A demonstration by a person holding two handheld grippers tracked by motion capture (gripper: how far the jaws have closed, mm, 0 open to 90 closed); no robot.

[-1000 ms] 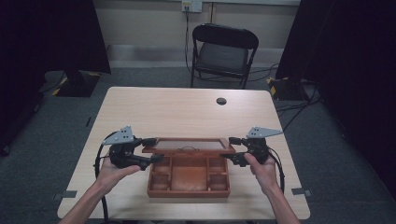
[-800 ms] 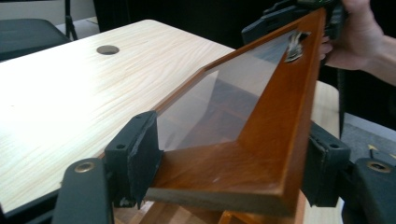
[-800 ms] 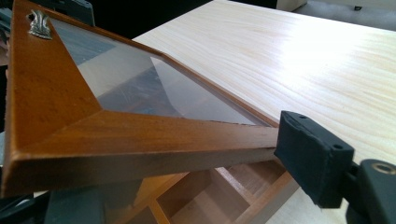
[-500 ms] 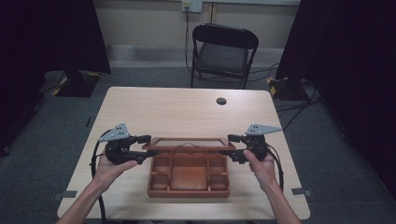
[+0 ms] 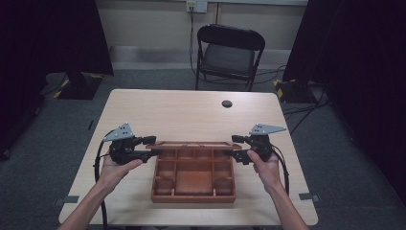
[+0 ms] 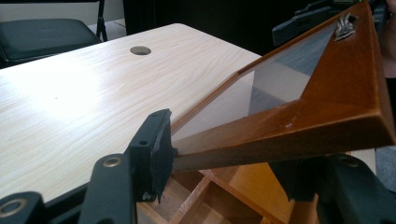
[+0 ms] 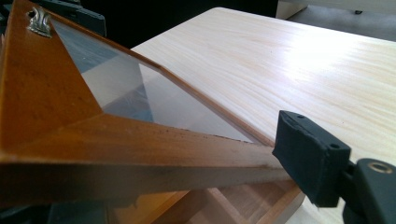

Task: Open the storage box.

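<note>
i am holding the lid (image 5: 194, 143) of the wooden box (image 5: 194, 177) at both ends, tipped up over the box near my edge of the table (image 5: 182, 112). my left gripper (image 5: 143, 154) has just been closing its jaws onto the lid's left end. my right gripper (image 5: 237, 153) is squeezing the right end. now i think both sides are ready to swing it.

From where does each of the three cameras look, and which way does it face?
High view: above the person's side, facing forward and down at the table and box; forearms, hands and both grippers show.
Left gripper view: rides the left gripper, facing along the raised lid; its black jaws show.
Right gripper view: rides the right gripper, facing the opposite way along the lid; its jaws show.
Both gripper views share the lid's glass pane and metal clasp.
</note>
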